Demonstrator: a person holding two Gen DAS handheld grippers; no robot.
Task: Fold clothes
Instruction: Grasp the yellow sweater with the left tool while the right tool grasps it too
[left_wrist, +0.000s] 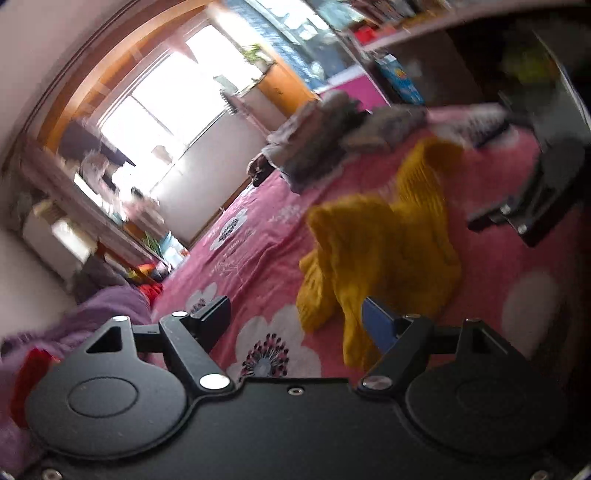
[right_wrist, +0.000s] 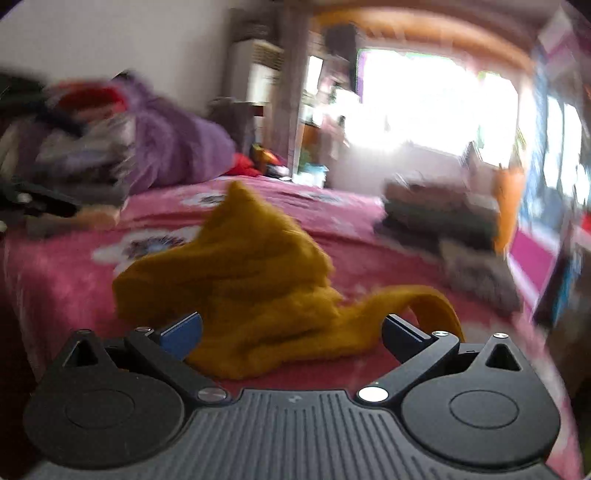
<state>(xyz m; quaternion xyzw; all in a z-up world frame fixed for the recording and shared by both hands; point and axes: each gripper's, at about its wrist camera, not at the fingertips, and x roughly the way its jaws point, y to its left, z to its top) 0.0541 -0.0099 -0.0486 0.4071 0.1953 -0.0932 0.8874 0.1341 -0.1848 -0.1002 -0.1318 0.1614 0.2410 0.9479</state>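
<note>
1. Mustard-yellow knit sweater (left_wrist: 384, 251): lies crumpled in a loose heap on the pink floral bedspread (left_wrist: 258, 258), one sleeve trailing away from the main bulk. It serves as the landmark for the entries below.
2. Left gripper (left_wrist: 299, 325): jaws spread wide, nothing between them. The sweater lies just ahead; in the left wrist view its lower folds sit beside the blue-padded finger (left_wrist: 378, 326), and contact cannot be told. The opposite finger stands over bare bedspread, away from the sweater.
3. Right gripper (right_wrist: 291, 328): jaws spread wide, empty. In the right wrist view the sweater (right_wrist: 240, 280) fills the space ahead of and between the fingers, its trailing sleeve curving past the far finger. Whether the fabric touches either finger cannot be told.
4. Stack of folded grey clothes (left_wrist: 314, 144): on the bedspread beyond the sweater, well apart from it.
5. Purple fluffy blanket (right_wrist: 173, 144): heaped at the bed's edge, well apart from the sweater, on the side opposite the folded stack.
6. Window (left_wrist: 166, 107): bright, far behind the sweater.
</note>
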